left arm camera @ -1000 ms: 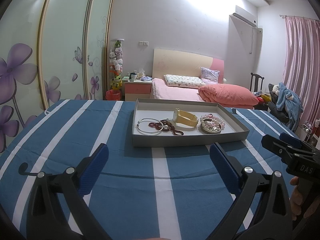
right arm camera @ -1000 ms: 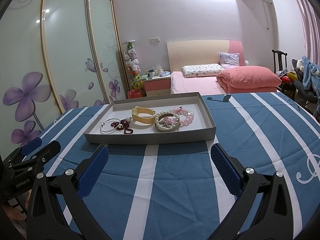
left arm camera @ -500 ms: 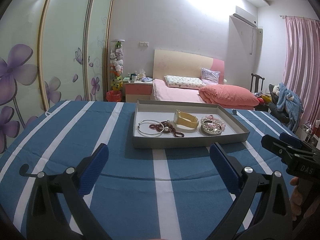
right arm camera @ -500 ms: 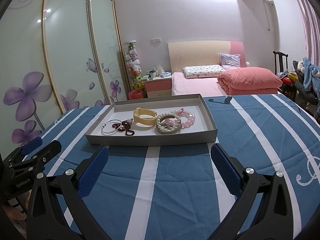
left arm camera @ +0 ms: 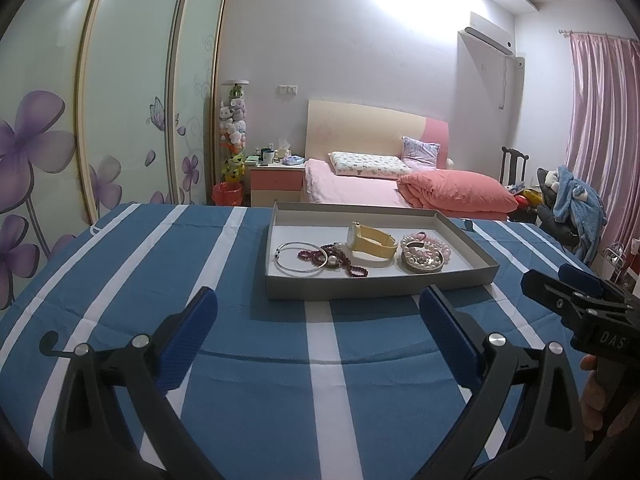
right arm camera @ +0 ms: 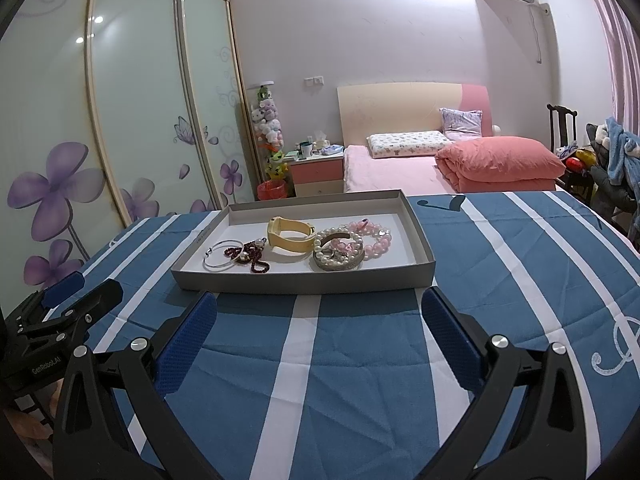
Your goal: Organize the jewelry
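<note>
Both left tongs [left arm camera: 318,322] and right tongs [right arm camera: 320,322] are held apart, nothing gripped. Grey tray [left arm camera: 376,290] is seen at 12 o'clock on the striped worktop [left arm camera: 248,344]. Yellow watch [left arm camera: 372,242] lies mid-tray; the tangled beads beside it are possibly bracelets.

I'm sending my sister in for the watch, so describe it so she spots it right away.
On the blue striped tablecloth sits a shallow grey tray. Mid-tray is the watch, between dark red beads and pearl bracelets: the only wide pale-yellow band, not beaded or wire.
</note>
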